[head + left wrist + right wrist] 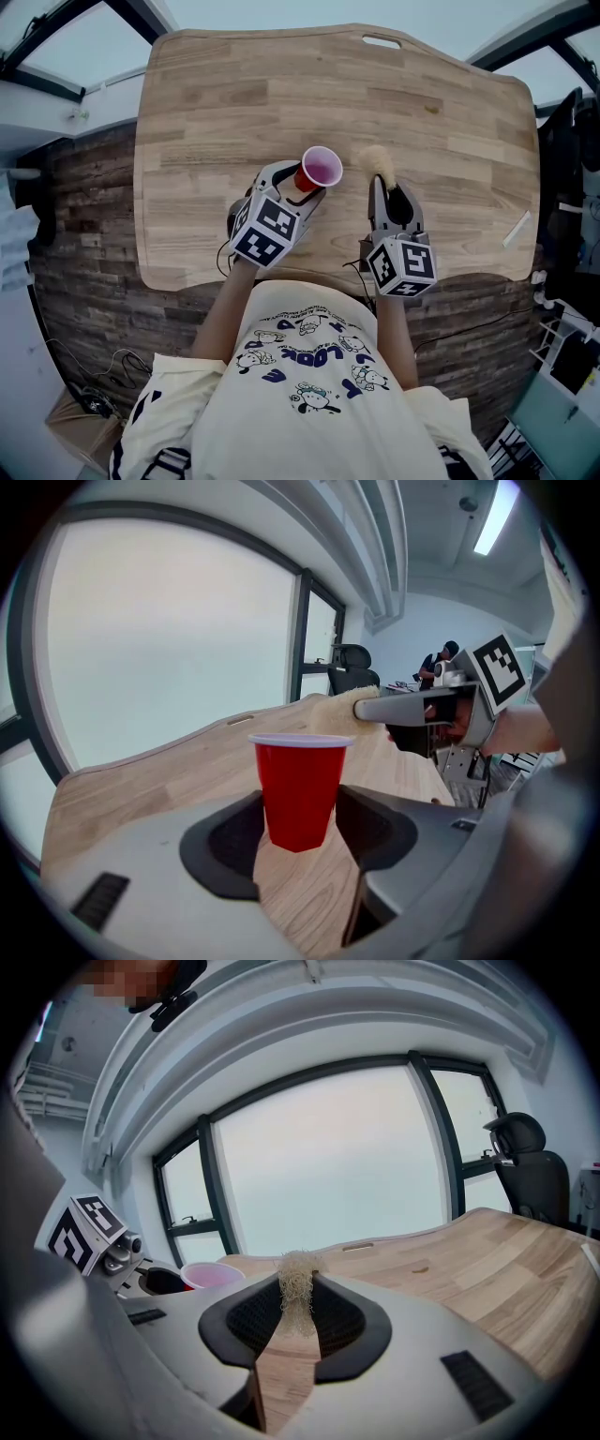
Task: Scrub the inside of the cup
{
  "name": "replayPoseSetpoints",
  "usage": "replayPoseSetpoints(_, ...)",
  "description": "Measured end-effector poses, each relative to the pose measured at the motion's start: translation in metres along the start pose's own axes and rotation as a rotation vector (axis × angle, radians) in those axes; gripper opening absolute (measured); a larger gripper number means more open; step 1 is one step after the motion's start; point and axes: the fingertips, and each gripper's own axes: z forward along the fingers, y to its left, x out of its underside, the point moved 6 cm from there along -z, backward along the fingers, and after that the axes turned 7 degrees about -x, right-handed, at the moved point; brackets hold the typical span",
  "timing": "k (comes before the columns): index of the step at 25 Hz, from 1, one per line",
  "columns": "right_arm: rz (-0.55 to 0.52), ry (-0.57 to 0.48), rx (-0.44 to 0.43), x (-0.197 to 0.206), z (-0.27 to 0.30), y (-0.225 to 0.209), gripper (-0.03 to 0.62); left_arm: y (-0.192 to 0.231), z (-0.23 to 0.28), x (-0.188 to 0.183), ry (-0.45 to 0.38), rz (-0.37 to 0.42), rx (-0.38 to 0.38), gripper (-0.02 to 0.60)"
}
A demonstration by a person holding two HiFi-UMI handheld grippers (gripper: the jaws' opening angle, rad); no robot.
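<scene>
— From above: pink inside of the cup (322, 167), round white rim, over the wood-grain table (216, 94).
— From the left gripper (298, 822): glossy red plastic, tapered, pinched between both black pads.
— And the right gripper (298, 1288)?
— Squeezed tight on a pale, fibrous scrubber (297, 1274). Seen from above, tuft just beside the cup, not touching.

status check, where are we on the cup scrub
Left gripper shut on red cup, upright. Right gripper shut on fibre scrubber, beside the cup, not yet inside. Nothing in the way.
</scene>
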Motion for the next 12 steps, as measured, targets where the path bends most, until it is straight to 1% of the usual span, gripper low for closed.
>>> replayPoseSetpoints(12, 0.001, -0.005, 0.014, -0.0001, -0.0011, 0.0017, 0.083, 0.0022, -0.0019, -0.0008, -0.015, -0.007, -0.009, 0.262)
